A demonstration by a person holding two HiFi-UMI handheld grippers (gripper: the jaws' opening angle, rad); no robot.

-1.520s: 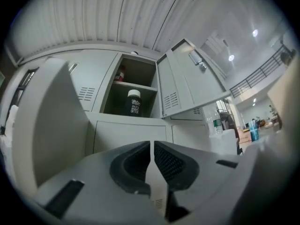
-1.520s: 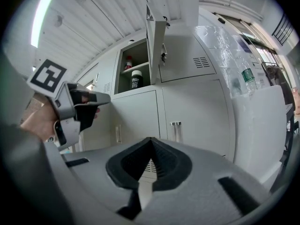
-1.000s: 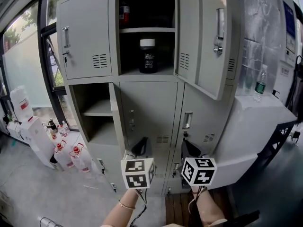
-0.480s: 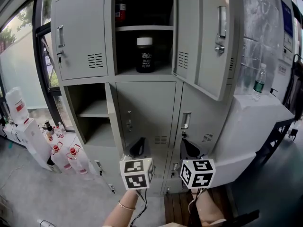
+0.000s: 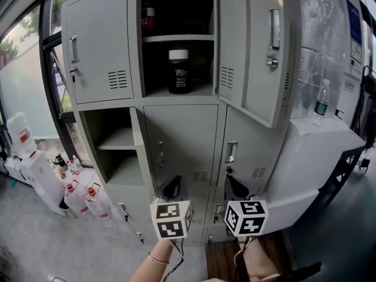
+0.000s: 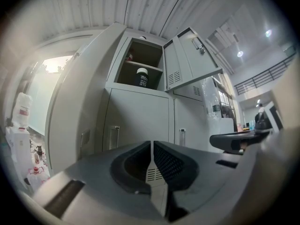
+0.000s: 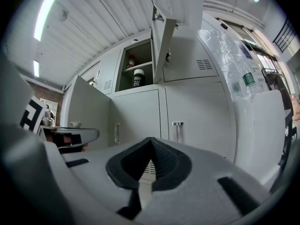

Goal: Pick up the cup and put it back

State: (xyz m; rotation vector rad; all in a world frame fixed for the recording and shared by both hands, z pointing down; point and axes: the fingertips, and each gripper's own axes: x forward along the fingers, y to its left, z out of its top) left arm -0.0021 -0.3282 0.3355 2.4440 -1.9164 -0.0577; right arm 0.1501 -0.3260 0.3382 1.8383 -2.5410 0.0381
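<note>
The cup (image 5: 178, 71) is a black tumbler with a white lid. It stands upright on the lower shelf of the open top locker compartment; it also shows as the cup (image 6: 142, 77) and the cup (image 7: 138, 78) in the gripper views. My left gripper (image 5: 172, 187) and right gripper (image 5: 237, 185) hang side by side far below it, in front of the bottom lockers. The left gripper (image 6: 152, 144) has its jaws pressed together with nothing between them. The right gripper (image 7: 151, 140) is shut and empty too.
The compartment's grey door (image 5: 252, 51) swings out to the right. A red can (image 5: 148, 17) sits on the shelf above the cup. A lower-left compartment (image 5: 117, 145) stands open. Bottles (image 5: 79, 192) crowd the floor at left. A water bottle (image 5: 321, 103) stands on the white cabinet at right.
The head view has drifted slightly, so the lockers sit a little further left. Both grippers stay low and shut, a touch lower in the picture.
</note>
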